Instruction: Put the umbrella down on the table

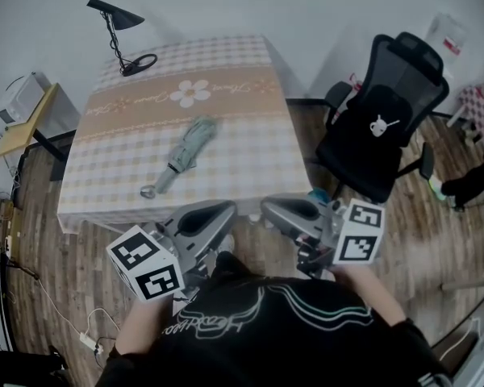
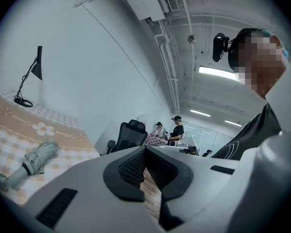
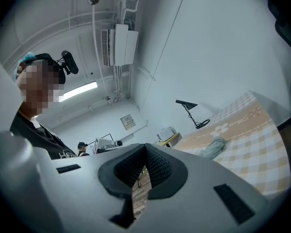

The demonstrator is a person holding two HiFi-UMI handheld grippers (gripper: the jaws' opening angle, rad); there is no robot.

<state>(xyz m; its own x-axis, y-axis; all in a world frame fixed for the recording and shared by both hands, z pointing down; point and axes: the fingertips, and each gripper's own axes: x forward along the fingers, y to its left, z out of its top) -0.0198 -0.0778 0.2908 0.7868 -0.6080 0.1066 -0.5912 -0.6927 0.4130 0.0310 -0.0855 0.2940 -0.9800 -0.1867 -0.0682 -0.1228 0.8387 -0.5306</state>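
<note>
Checked cloth in beige and white covers the table, with a white flower print on the peach band that crosses its far half. From my remote seat I see the umbrella lying flat on the cloth, about midway across the tabletop and somewhat closer to its near edge. It is folded and pale green, with its handle end and loop pointing toward the near left corner. Nothing touches it. Both tongs hang off the near edge, close to the person's dark shirt and well apart from the umbrella. The left gripper is clenched: in the left gripper view its ribbed pads meet at the tip and nothing sits between them. That view also shows the umbrella off to the left on the cloth. The right gripper is clenched and empty too, its pads pressed together at the tip. A black desk lamp stands at the far left corner of the tabletop. A black office chair stands on the wooden floor just beyond the right edge.
</note>
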